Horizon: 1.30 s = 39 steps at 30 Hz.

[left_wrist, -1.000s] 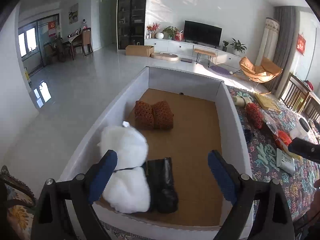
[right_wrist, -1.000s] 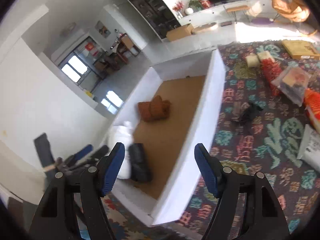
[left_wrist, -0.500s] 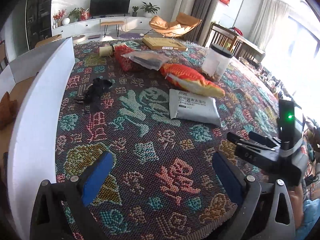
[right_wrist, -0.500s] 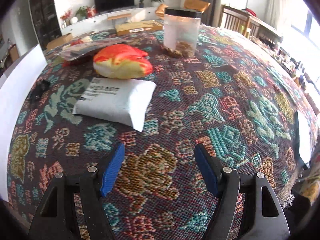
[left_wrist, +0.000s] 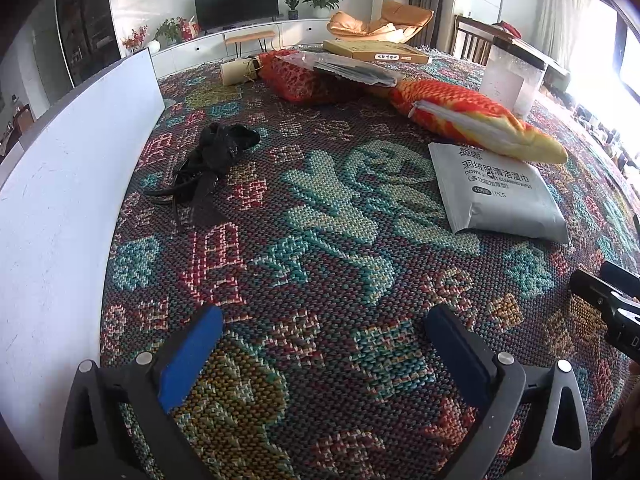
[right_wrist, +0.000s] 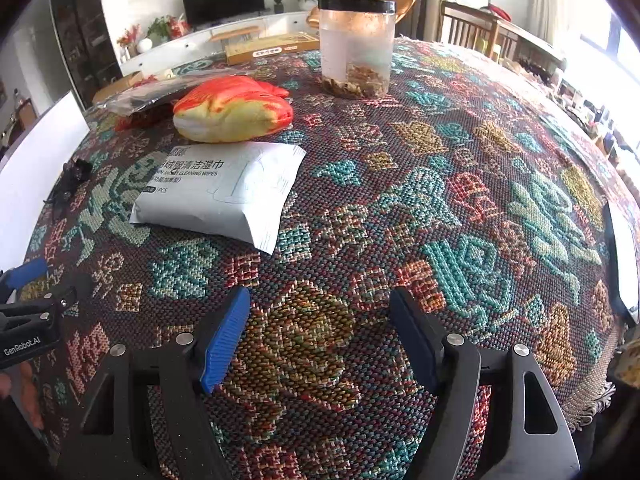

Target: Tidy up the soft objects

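Both grippers are hanging just above the patterned cloth [left_wrist: 320, 208] with nothing in them. The left gripper [left_wrist: 320, 352] is standing with its blue pads wide apart, and so is the right gripper [right_wrist: 320, 336].

The soft things are waiting ahead. A crumpled black cloth [left_wrist: 212, 160] is lying ahead and to the left of the left gripper, next to the white box wall [left_wrist: 60, 200]. A grey wipes pack [right_wrist: 220, 188] is lying ahead and to the left of the right gripper, touching the orange fish pillow [right_wrist: 236, 110] behind it.

The next pick is probably the black cloth. The left gripper should come straight down over its thick middle, not its thin straps.

The inside of the box is hidden behind its wall. A red knitted thing [left_wrist: 304, 80] is partly covered by a clear bag [left_wrist: 344, 68], so its shape is hard to tell.
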Motion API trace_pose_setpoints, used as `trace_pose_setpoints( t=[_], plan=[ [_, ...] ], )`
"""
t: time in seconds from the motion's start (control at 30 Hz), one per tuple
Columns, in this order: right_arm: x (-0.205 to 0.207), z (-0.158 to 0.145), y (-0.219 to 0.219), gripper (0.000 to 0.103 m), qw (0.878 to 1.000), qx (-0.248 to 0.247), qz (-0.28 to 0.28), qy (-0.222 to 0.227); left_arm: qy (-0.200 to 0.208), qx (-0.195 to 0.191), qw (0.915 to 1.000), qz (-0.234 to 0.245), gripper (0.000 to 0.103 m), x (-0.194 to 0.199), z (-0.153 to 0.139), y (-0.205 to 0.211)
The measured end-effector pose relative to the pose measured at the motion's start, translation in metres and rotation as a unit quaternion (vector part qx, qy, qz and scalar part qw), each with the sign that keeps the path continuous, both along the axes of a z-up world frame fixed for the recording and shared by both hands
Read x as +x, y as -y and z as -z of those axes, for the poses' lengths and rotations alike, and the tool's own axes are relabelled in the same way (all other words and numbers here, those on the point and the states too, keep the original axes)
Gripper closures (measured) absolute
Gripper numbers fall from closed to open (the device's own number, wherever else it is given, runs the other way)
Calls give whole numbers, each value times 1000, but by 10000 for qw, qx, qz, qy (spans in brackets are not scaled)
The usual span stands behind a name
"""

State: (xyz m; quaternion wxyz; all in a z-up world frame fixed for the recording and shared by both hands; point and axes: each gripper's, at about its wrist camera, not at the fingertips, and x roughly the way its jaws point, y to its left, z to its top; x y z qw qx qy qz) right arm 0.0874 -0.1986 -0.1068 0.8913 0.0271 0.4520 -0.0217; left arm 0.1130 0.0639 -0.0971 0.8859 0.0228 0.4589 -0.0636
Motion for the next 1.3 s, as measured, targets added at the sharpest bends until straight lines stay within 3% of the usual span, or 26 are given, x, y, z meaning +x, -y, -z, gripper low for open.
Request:
trace_pose_setpoints(
  t=[0.23,1.07,1.13,1.3],
  plan=[
    [0,3,-8,19,9999,-94,-78,-22,54,7,10000,-20,0,1,2,-1],
    [0,3,-8,17,10000,-56,-72,-12,52,9,10000,-21,0,1,2,0],
    [0,0,-2,17,9998,204,-42,18,53,8,10000,-21,0,1,2,0],
    [-6,-3,29,18,9900,1374,206,256,53,6,10000,-21,0,2,2,0]
  ],
)
